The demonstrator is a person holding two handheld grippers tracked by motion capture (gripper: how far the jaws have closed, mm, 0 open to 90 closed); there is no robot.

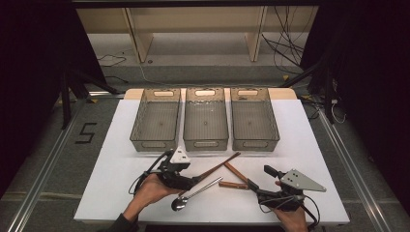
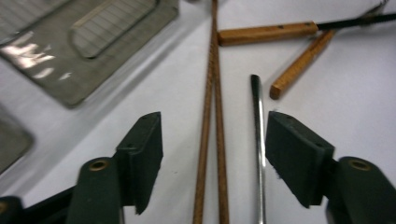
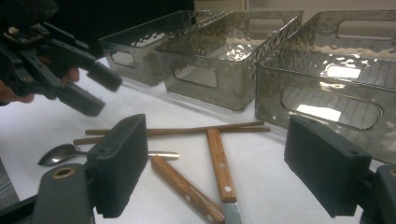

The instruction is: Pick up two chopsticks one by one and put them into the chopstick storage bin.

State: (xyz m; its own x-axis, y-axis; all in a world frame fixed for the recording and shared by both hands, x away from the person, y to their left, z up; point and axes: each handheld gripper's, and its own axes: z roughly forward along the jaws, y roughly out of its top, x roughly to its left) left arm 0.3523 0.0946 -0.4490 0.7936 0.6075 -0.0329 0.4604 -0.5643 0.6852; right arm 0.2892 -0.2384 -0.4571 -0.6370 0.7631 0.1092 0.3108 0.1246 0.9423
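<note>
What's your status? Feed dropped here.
Left tongs open, straddling chopsticks. Right tongs open, empty. Spoon handle also between left jaws.

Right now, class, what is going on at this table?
A person holds a gripper in each hand over a white table. The left gripper, jaws apart, straddles a pair of chopsticks and a spoon's handle without pressing on them. The right gripper is open above two wooden-handled knives. Three clear bins sit beyond, nothing visible inside them.
</note>
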